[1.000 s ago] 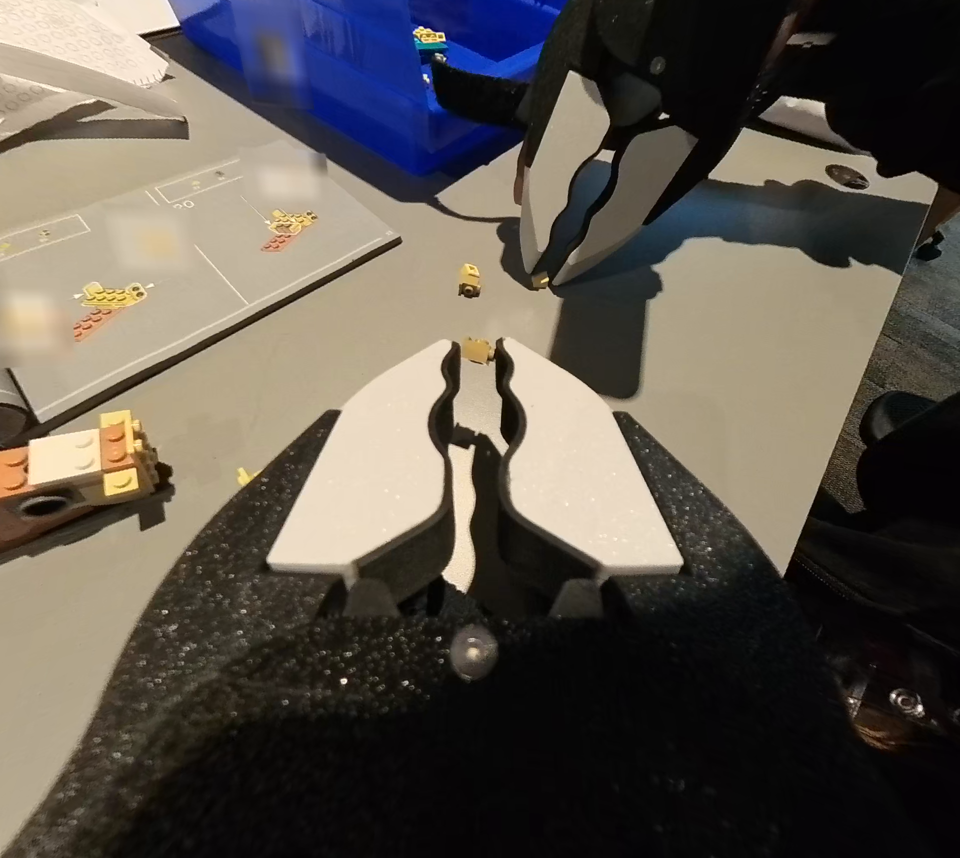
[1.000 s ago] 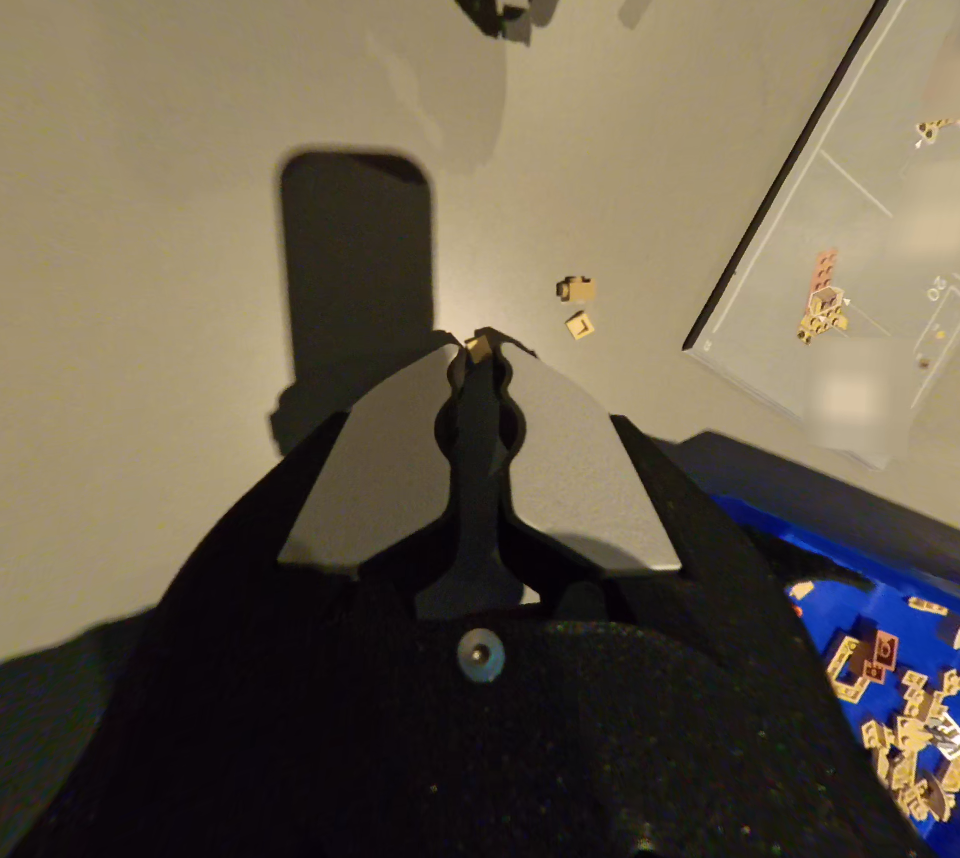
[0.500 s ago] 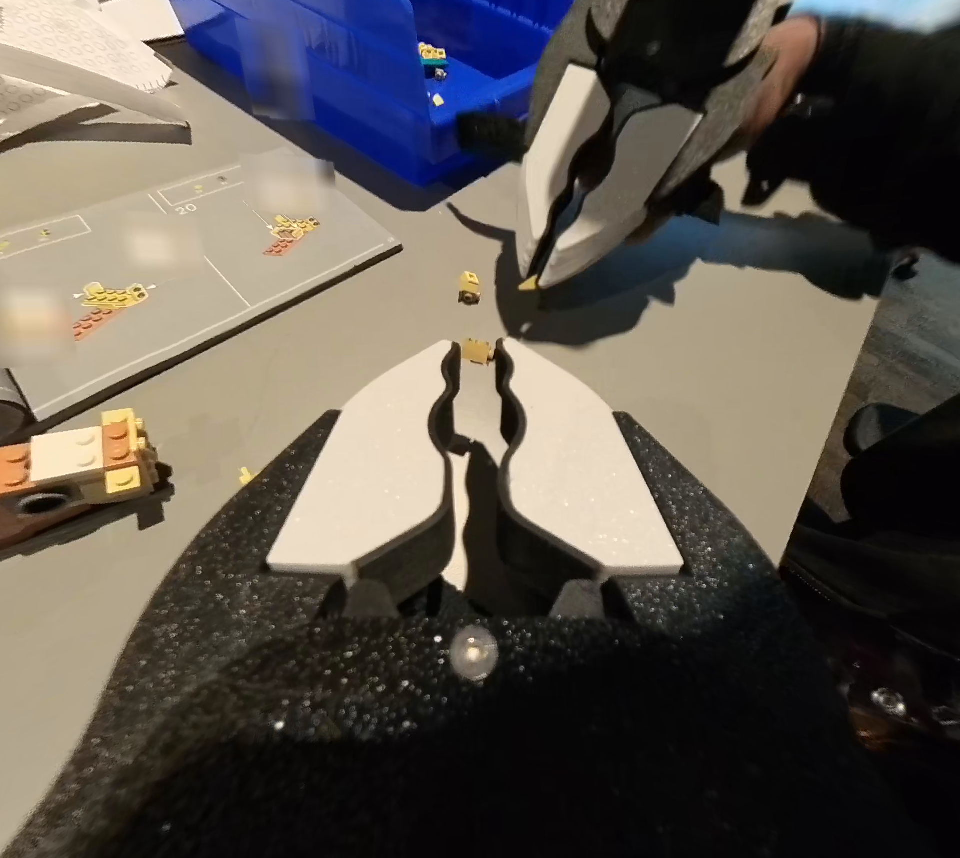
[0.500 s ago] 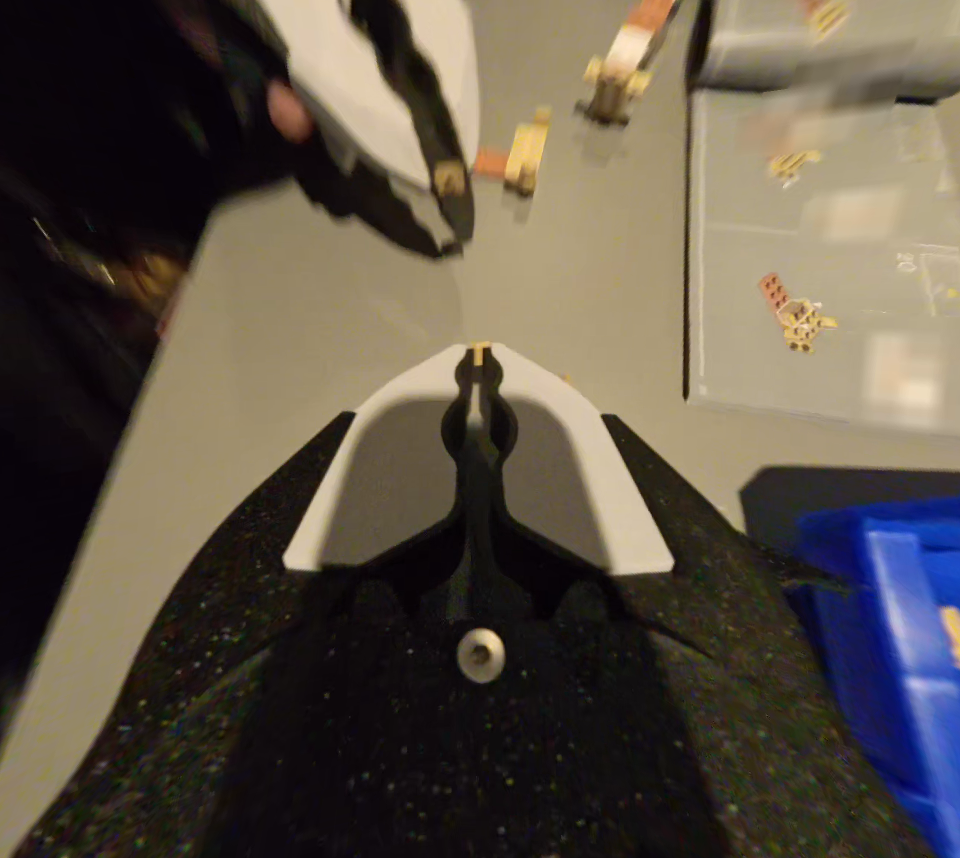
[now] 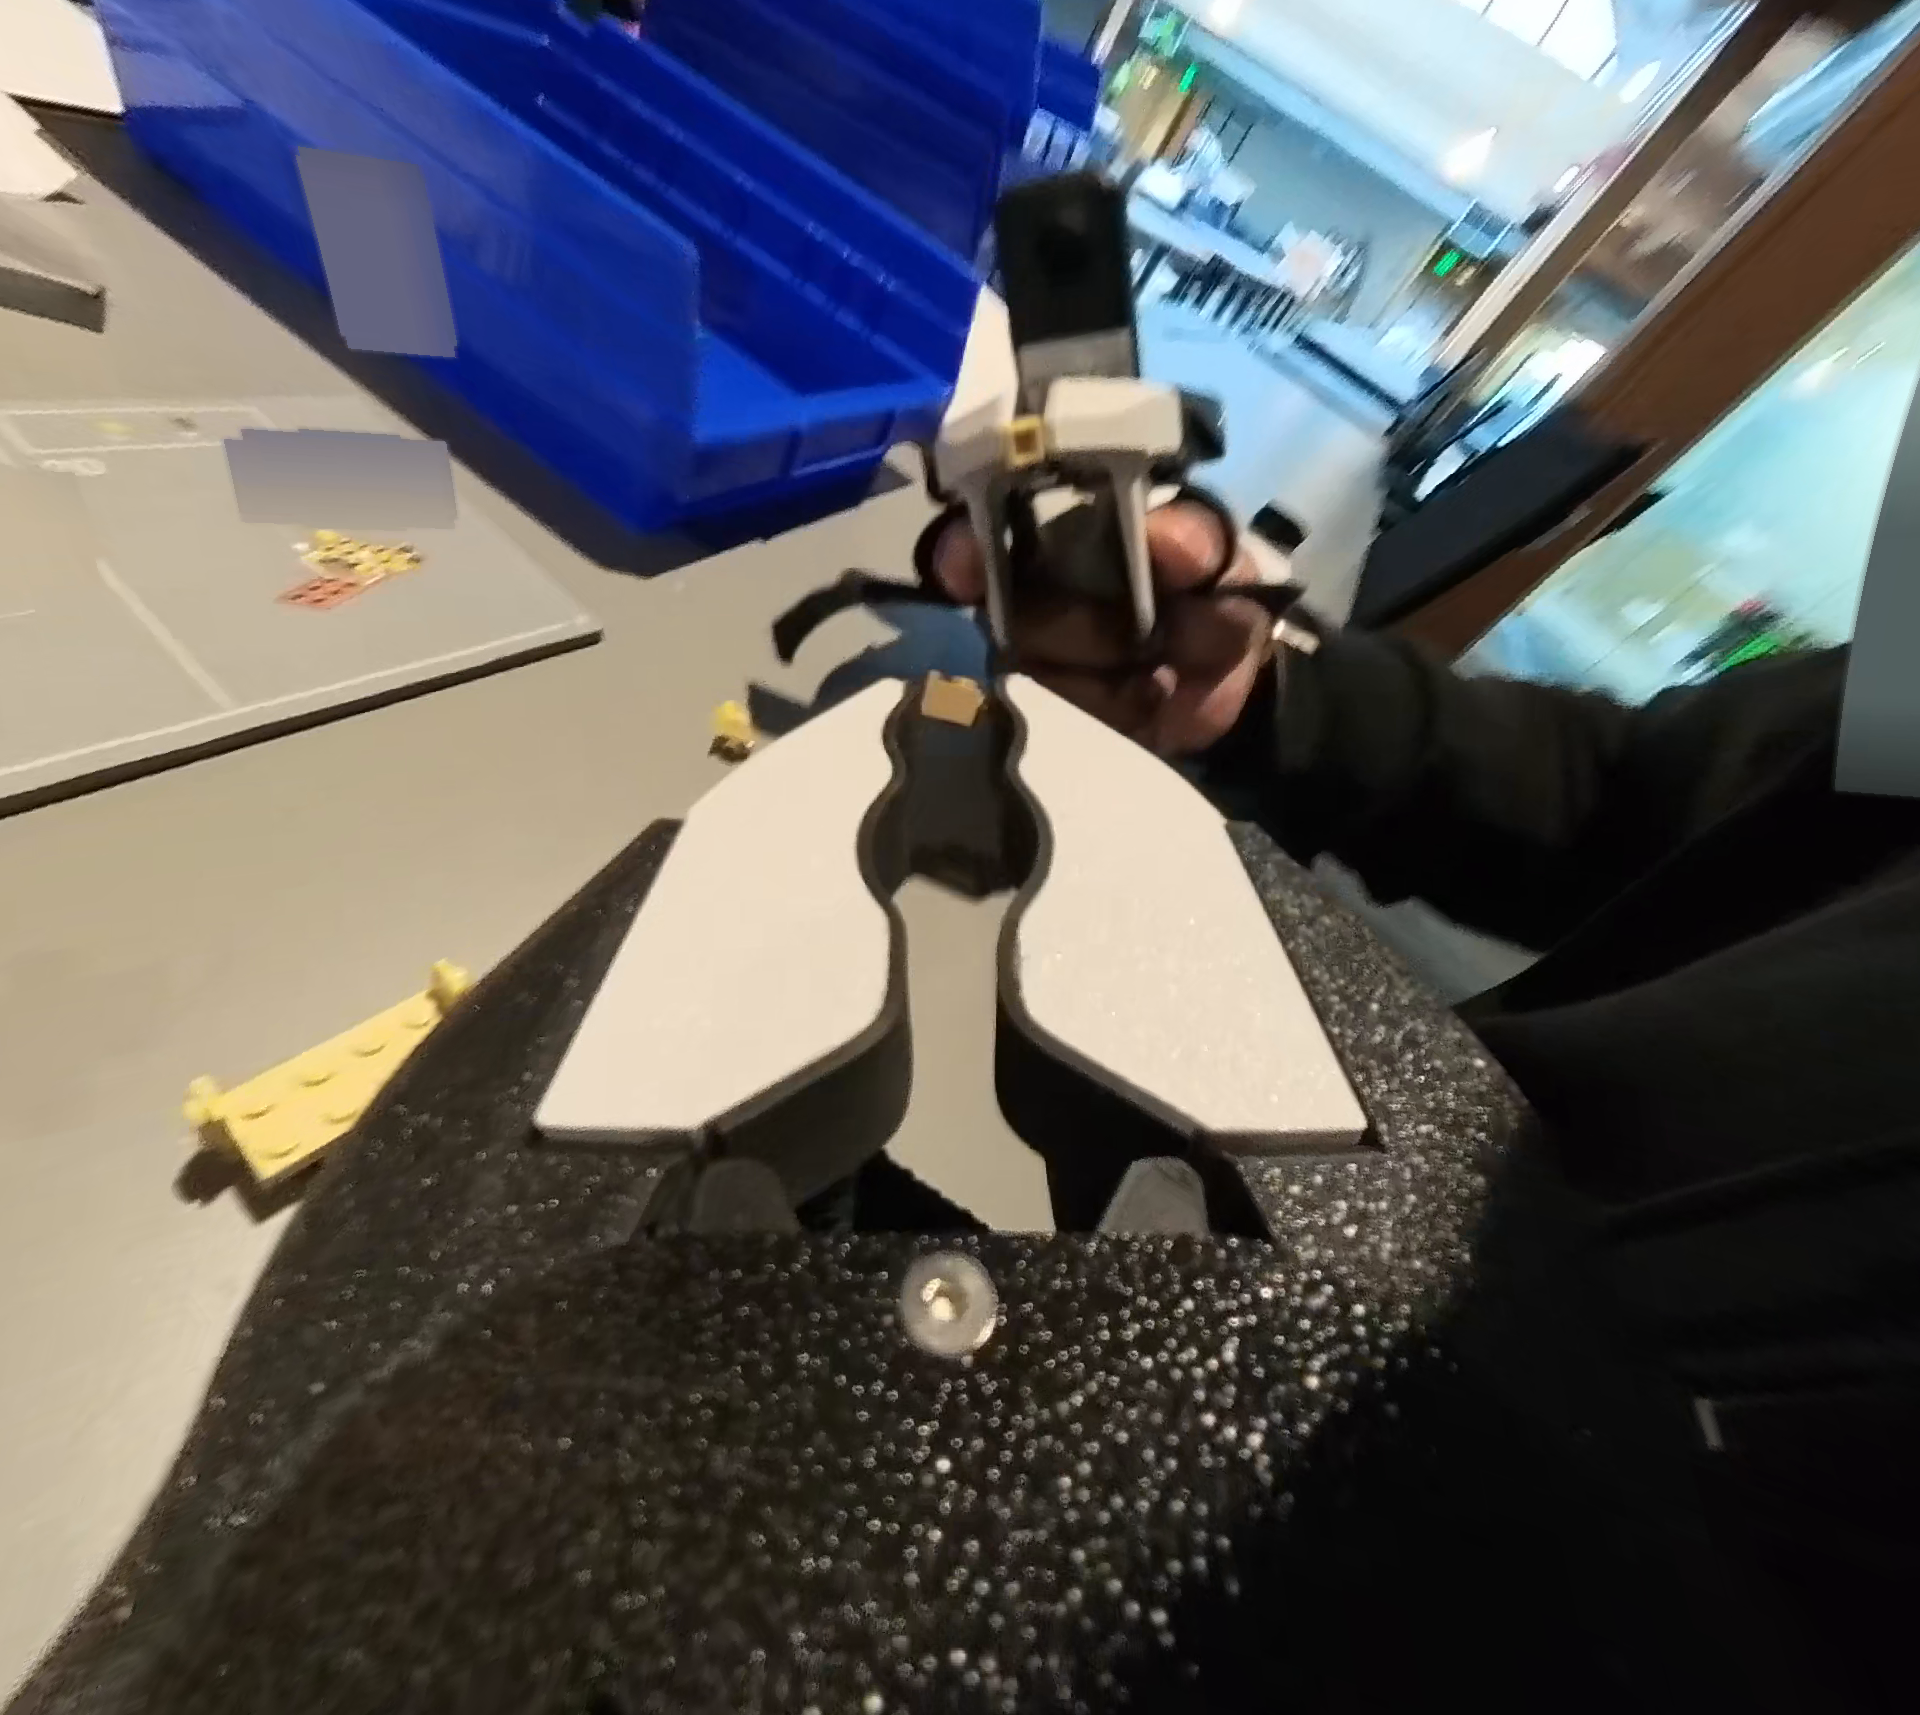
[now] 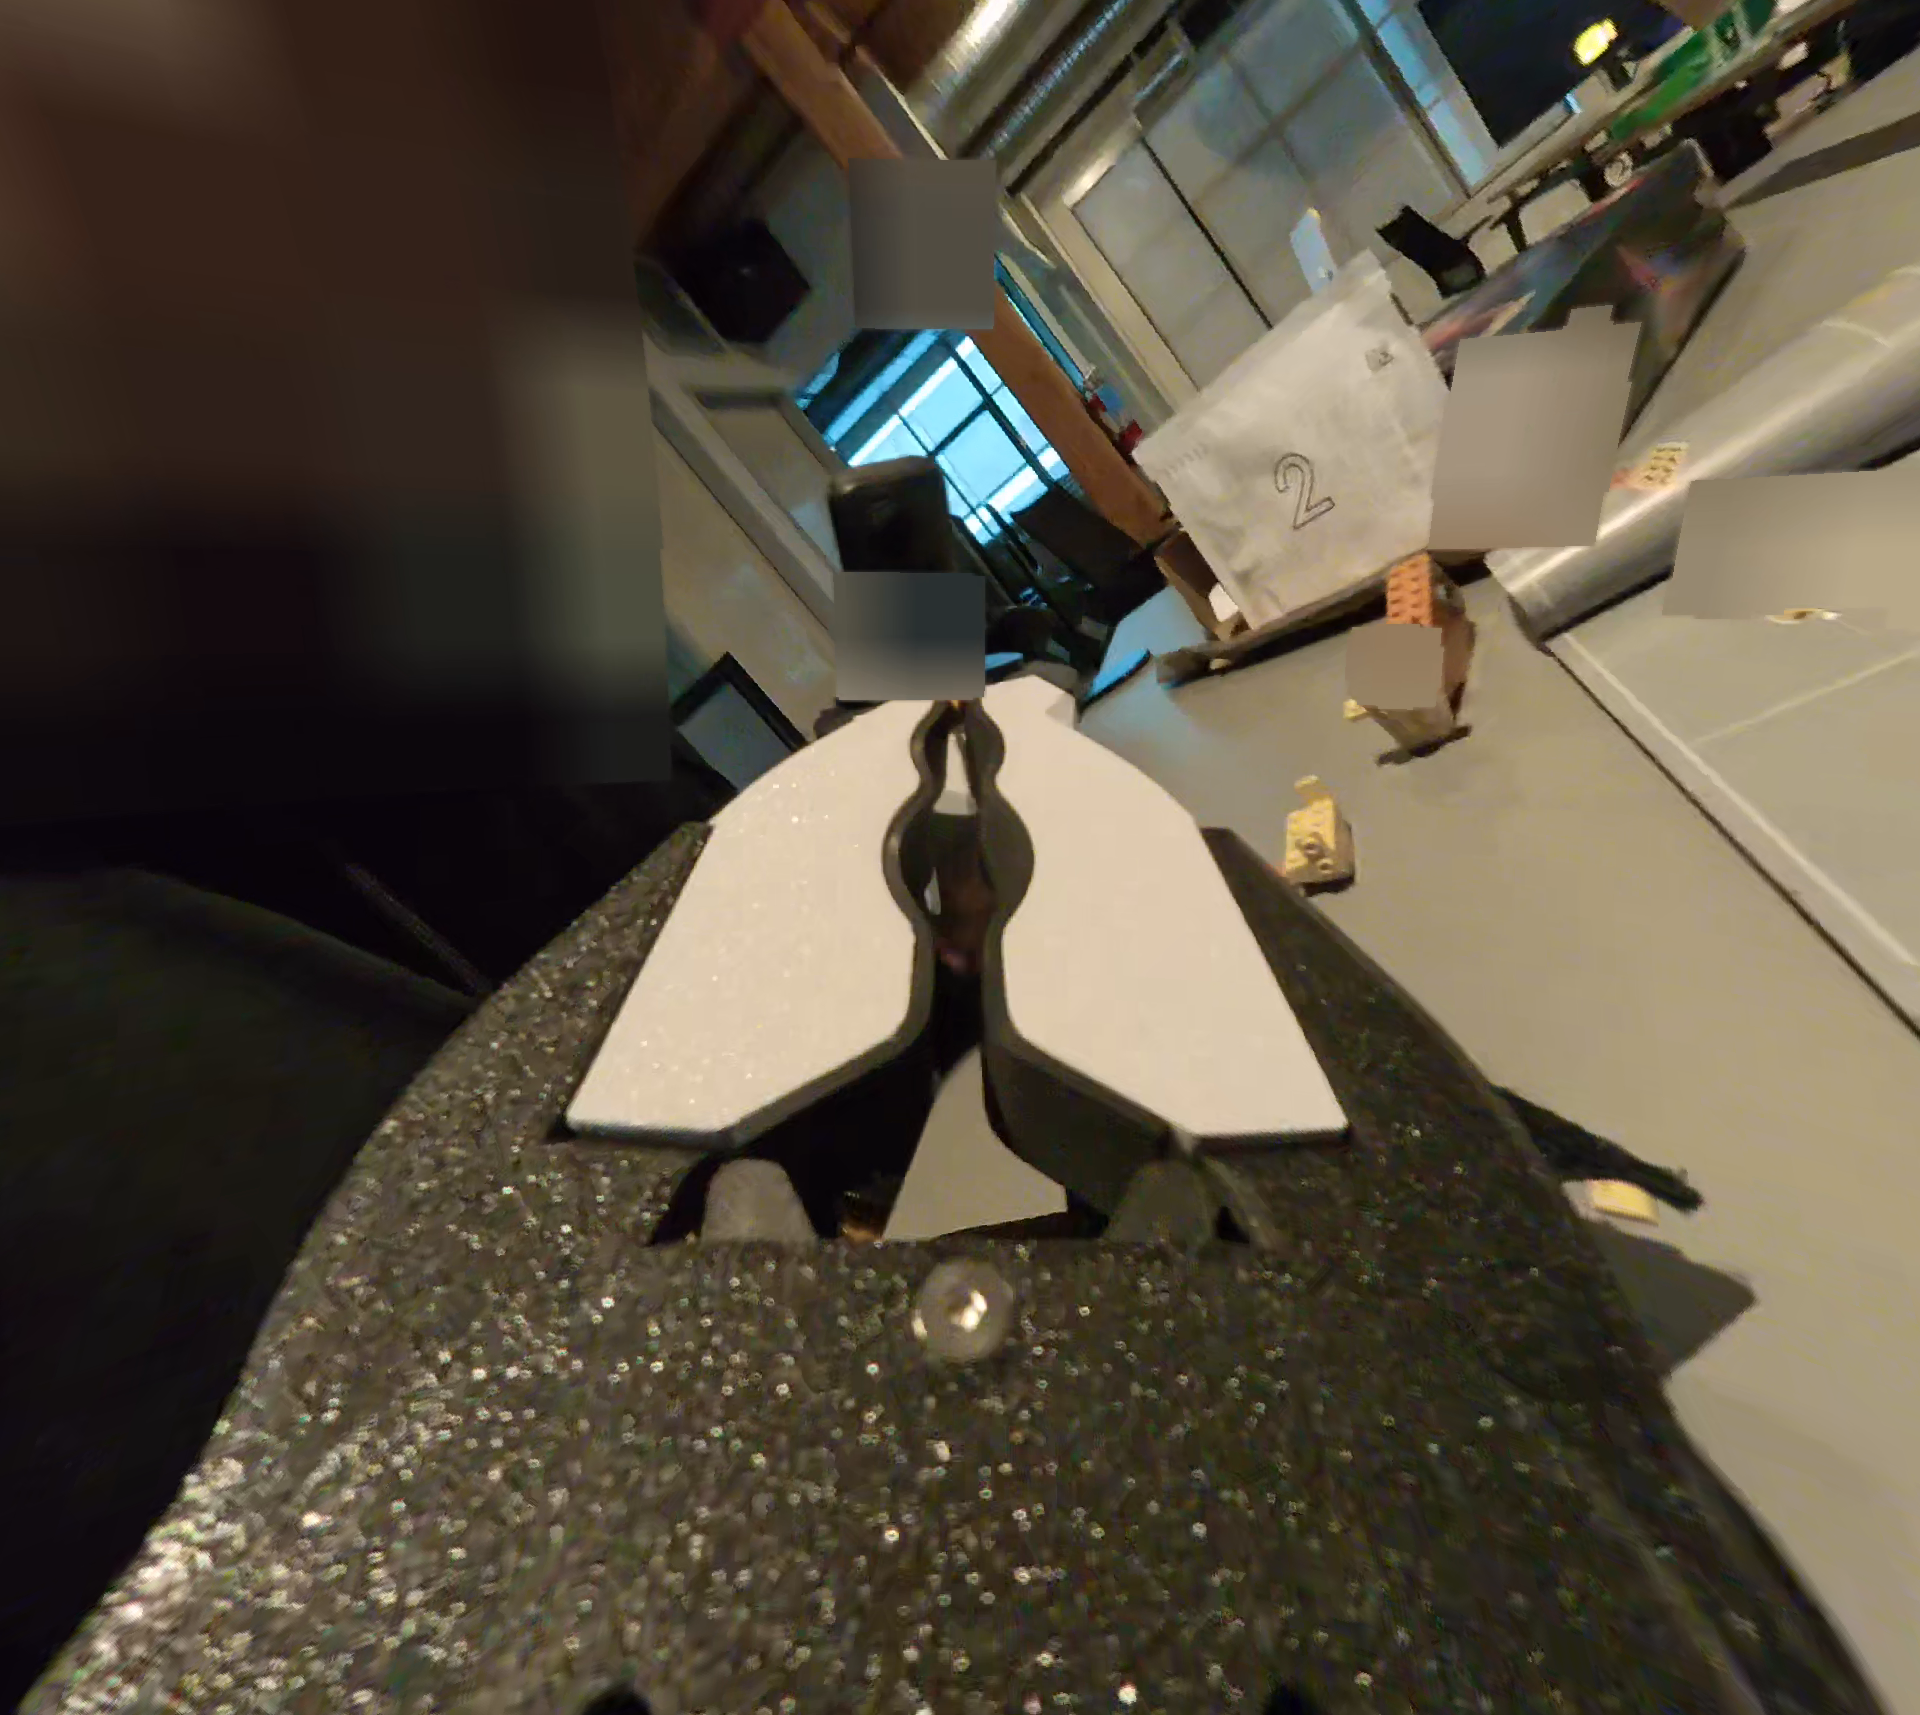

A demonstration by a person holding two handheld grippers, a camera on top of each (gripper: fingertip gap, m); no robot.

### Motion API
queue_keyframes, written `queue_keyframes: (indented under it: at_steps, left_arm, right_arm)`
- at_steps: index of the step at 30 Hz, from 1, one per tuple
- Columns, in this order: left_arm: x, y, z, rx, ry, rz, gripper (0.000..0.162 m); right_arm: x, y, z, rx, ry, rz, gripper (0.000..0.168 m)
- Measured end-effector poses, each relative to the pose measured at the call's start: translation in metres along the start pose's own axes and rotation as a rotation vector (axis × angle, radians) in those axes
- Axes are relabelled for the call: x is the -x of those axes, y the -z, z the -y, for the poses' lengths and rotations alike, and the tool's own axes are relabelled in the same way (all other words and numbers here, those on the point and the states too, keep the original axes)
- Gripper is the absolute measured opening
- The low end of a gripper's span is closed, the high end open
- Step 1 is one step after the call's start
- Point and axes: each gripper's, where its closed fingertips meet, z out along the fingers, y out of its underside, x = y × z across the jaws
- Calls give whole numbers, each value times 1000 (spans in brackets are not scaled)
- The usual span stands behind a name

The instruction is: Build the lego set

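Left gripper [image 5: 954, 701]: pinching a small tan lego brick [image 5: 952, 701] at its fingertips, above the grey table [image 5: 343, 824].
Right gripper [image 5: 1029, 441]: facing it, clamping a tiny tan lego piece [image 5: 1027, 441].
Room: blue plastic bin [image 5: 582, 252] well left.

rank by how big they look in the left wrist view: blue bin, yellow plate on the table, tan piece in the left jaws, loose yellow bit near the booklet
1. blue bin
2. yellow plate
3. tan piece in the left gripper and the loose yellow bit: they look alike, and the tan piece is nearer the camera, so unranked.
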Motion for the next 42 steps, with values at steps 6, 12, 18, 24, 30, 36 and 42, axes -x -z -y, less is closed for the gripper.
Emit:
queue_keyframes:
  at_steps: [6,12,18,24,30,36,42]
  left_arm:
    - [-5,3,9,-57,11,-24,11]
    - [-8,4,9,-66,-28,-18,11]
    - [-10,3,7,-28,-136,36,11]
    - [-13,2,2,25,-231,82,11]
    - [-14,2,-1,53,-255,80,12]
    - [-17,0,-7,84,-291,74,11]
    - [-19,0,-9,95,-318,57,12]
  right_arm:
    - [6,-7,-3,-2,12,22,2]
    - [11,-15,-15,80,109,-12,2]
    - [12,-24,-29,195,260,-91,2]
    - [8,-23,-38,289,368,-148,2]
    - [7,-18,-41,356,440,-178,2]
    - [9,-17,-47,437,501,-186,2]
    - [11,-15,-49,479,522,-186,2]
